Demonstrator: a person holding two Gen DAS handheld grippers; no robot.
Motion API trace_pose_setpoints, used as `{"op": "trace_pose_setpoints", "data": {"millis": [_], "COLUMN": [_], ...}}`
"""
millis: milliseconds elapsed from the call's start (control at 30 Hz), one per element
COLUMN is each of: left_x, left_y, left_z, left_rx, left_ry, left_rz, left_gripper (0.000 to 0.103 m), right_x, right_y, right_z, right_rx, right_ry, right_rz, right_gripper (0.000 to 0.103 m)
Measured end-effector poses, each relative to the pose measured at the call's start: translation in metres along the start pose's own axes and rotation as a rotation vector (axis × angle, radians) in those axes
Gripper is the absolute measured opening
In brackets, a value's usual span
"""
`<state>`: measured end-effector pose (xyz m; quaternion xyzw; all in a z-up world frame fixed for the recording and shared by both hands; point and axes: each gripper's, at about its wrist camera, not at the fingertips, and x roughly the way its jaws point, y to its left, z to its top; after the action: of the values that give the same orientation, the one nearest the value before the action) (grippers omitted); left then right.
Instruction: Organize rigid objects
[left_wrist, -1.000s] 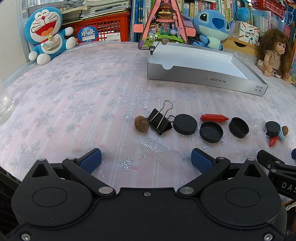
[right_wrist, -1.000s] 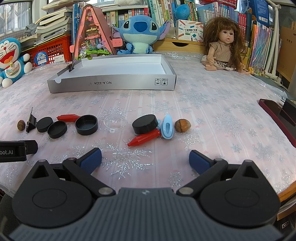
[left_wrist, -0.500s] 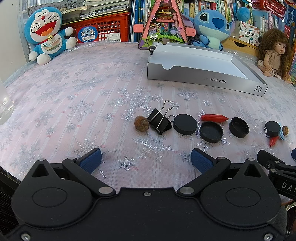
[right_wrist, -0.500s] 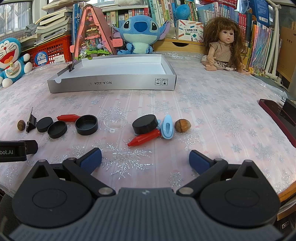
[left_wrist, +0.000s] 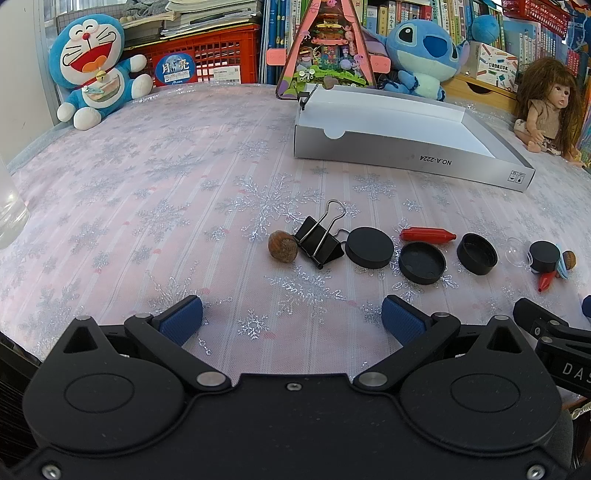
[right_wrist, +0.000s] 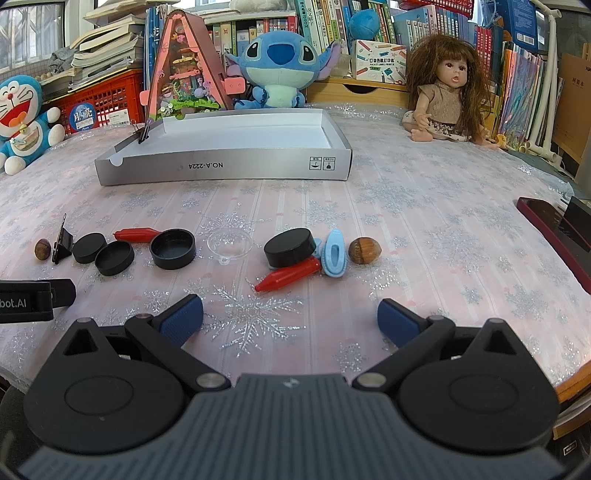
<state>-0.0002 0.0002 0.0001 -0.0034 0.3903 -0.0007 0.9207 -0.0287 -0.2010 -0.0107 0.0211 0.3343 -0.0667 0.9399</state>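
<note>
Fingers of left gripper (left_wrist: 291, 319) and right gripper (right_wrist: 290, 319) spread wide above snowflake tablecloth (right_wrist: 424, 221); bookshelves (right_wrist: 369, 22) behind grey box (right_wrist: 221, 168).

- A brown nut (left_wrist: 282, 246) lies beside a black binder clip (left_wrist: 318, 242).
- Next come a flat black lid (left_wrist: 369, 246), a red pen cap (left_wrist: 427, 235) and two open black lids (left_wrist: 422, 262) (left_wrist: 477, 254).
- A clear dome (right_wrist: 229, 243) lies in the middle.
- A black lid (right_wrist: 290, 247) leans on a red cap (right_wrist: 287, 279), a blue clip (right_wrist: 334, 257) and a second nut (right_wrist: 364, 250).
- The grey box (right_wrist: 221, 166) stands empty behind.
</note>
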Motion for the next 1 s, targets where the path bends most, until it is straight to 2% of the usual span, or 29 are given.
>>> {"op": "trace_pose_setpoints", "data": {"millis": [633,700,1000], "left_x": [-0.002,-0.003,-0.006], "left_y": [0.009,0.01,0.017], "left_z": [0.001,0.001,0.005], "left_rx": [0.0,0.005,0.036], "left_ry": [-0.033,-0.048,-0.117], "left_rz": [-0.004,-0.007,-0.08], "left_gripper": [0.102,0.093,0.05], "right_x": [0.002,0.001,0.001], "right_y": [-0.004,-0.005,-0.016], "right_z": [-0.001,0.0,-0.001], "right_rx": [-0.016,-0.026,-0.095], "right_ry": [-0.041,-0.061,-0.116], "right_rz": [0.026,0.03,0.102], "right_gripper": [0.102,0.093,0.075]}}
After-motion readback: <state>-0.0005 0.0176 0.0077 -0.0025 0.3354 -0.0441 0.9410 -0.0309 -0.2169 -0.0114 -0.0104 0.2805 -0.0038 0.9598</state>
